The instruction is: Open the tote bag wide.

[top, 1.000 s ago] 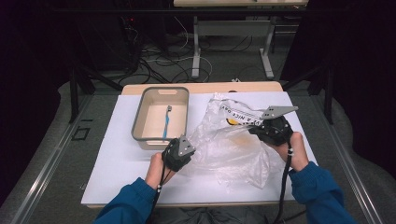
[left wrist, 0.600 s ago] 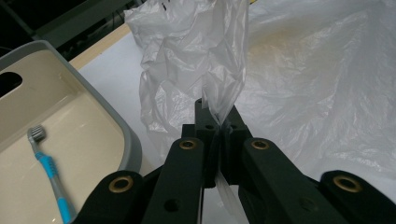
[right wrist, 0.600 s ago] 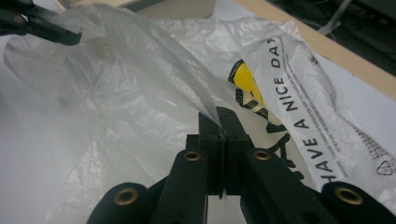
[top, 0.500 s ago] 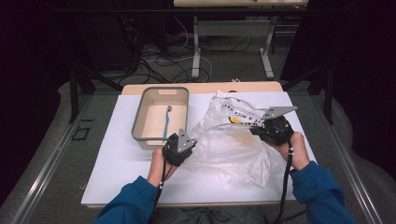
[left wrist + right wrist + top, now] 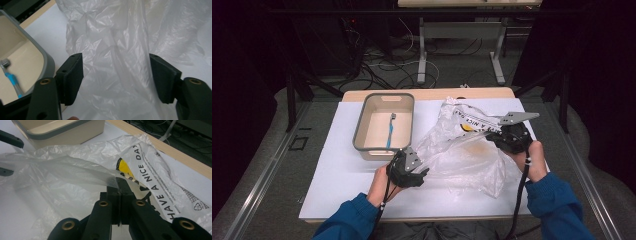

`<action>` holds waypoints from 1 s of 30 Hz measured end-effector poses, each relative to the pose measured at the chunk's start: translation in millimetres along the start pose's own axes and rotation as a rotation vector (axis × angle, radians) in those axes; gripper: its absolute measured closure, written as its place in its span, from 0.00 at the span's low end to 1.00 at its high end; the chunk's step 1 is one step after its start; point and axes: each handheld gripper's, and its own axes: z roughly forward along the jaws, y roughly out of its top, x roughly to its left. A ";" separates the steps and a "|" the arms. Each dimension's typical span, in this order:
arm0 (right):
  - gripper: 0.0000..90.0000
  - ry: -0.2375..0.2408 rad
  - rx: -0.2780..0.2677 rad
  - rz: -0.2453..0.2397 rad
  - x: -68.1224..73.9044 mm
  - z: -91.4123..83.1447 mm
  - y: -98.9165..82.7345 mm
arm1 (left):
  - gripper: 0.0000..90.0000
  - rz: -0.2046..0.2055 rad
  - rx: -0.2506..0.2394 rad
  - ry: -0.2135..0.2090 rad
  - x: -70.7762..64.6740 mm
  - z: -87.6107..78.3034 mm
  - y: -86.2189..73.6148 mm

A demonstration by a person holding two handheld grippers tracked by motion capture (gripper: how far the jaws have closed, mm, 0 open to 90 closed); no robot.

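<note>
Plastic bag (image 5: 462, 150) lies crumpled on the white table (image 5: 342, 170) beside the tray (image 5: 384, 125), seen from above. Left gripper (image 5: 116, 77) has just been opening; bag film hangs between its parted jaws. Right gripper (image 5: 121, 185) pinches the bag's edge tightly.

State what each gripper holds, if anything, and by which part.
The right gripper is shut on a stretched edge of the clear plastic bag. The left gripper holds nothing: its jaws have just been opening, with the bag loose between them.
</note>
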 end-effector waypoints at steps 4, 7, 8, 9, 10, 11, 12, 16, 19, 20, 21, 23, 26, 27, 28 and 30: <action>1.00 -0.005 -0.005 -0.005 0.2 -4.6 1.4 | 0.30 0.003 0.015 0.001 -2.3 1.6 -2.1; 1.00 -0.001 0.009 -0.002 0.6 -1.2 -1.2 | 0.29 0.002 0.002 0.001 -1.4 -0.9 -0.4; 1.00 0.000 0.016 -0.001 0.6 0.7 -2.1 | 0.28 0.000 0.005 -0.010 0.0 -3.1 0.9; 1.00 0.001 0.016 -0.004 -0.2 2.6 -2.8 | 0.28 -0.003 -0.011 -0.003 0.3 -3.2 0.8; 1.00 0.001 0.025 -0.005 -0.6 3.7 -3.2 | 0.27 -0.005 0.004 -0.016 1.2 -4.8 1.2; 1.00 0.001 0.027 0.000 -0.8 4.6 -3.5 | 0.26 -0.008 -0.013 -0.011 1.6 -3.8 0.4; 1.00 -0.001 0.021 0.000 -1.8 4.8 -4.0 | 0.25 -0.019 0.001 -0.022 2.2 -4.4 0.1; 1.00 -0.009 0.023 0.010 -3.5 4.0 -4.6 | 0.23 -0.033 0.029 -0.054 1.8 -1.4 -1.2; 1.00 -0.007 0.021 0.014 -2.9 4.9 -5.1 | 0.22 -0.026 0.052 -0.071 -1.8 1.6 -3.4; 1.00 -0.008 0.024 0.006 -3.1 5.1 -5.1 | 0.22 -0.008 0.084 -0.094 -1.2 1.7 -3.3; 1.00 -0.009 0.027 0.006 -2.8 6.0 -5.3 | 0.21 -0.006 0.086 -0.088 -3.1 3.6 -4.2; 1.00 -0.003 0.031 0.003 -2.1 7.9 -6.1 | 0.20 0.005 0.099 -0.109 -3.8 4.7 -4.1; 1.00 0.002 0.042 -0.006 -0.9 11.8 -7.1 | 0.17 0.002 0.064 -0.125 -4.5 1.9 -2.0; 1.00 0.002 0.045 -0.005 0.0 13.5 -7.7 | 0.14 -0.019 0.040 -0.121 -6.4 1.3 -1.5; 1.00 0.001 0.054 -0.008 0.3 14.6 -8.1 | 0.11 -0.020 0.051 -0.138 -5.3 -1.6 -0.3; 1.00 0.002 0.055 -0.007 1.2 17.4 -8.9 | 0.08 -0.030 0.044 -0.144 -5.6 -3.4 -0.3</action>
